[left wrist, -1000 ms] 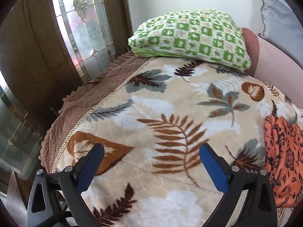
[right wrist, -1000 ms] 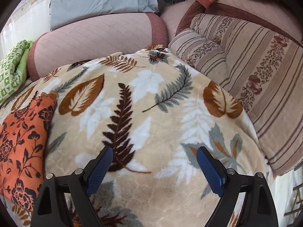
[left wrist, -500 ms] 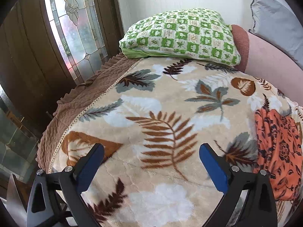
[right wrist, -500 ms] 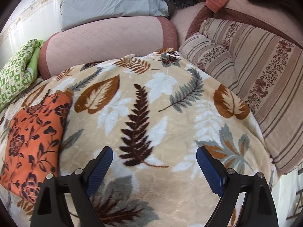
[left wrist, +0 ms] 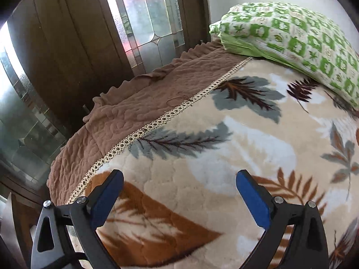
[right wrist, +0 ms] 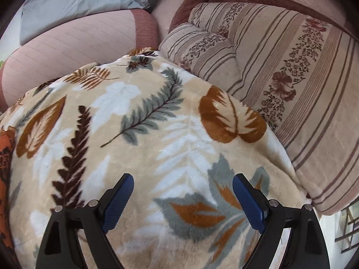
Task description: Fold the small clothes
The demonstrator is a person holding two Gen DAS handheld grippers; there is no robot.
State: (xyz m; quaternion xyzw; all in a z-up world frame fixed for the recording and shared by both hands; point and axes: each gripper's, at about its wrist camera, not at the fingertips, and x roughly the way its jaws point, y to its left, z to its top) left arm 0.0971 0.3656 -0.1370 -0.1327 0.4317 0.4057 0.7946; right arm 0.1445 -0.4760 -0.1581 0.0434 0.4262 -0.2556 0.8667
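Note:
An orange garment with a dark flower print (right wrist: 5,157) lies on the leaf-patterned blanket (right wrist: 175,134); only its edge shows at the far left of the right wrist view, and the left wrist view does not show it. My right gripper (right wrist: 182,181) hangs open over the blanket's right part, well to the right of the garment, with nothing between its blue pads. My left gripper (left wrist: 179,177) is open too, low over the blanket (left wrist: 224,157) near its braided left edge, empty.
A green checked pillow (left wrist: 303,35) lies at the head of the bed. A brown quilted cover (left wrist: 134,103) runs along the blanket's left edge beside wooden doors with leaded glass (left wrist: 145,18). Striped floral cushions (right wrist: 303,78) and a pink bolster (right wrist: 78,49) border the right side.
Both grippers swung away from the orange garment and sank toward the blanket. It left the left wrist view and slid to the right wrist view's far left edge. Both stayed open.

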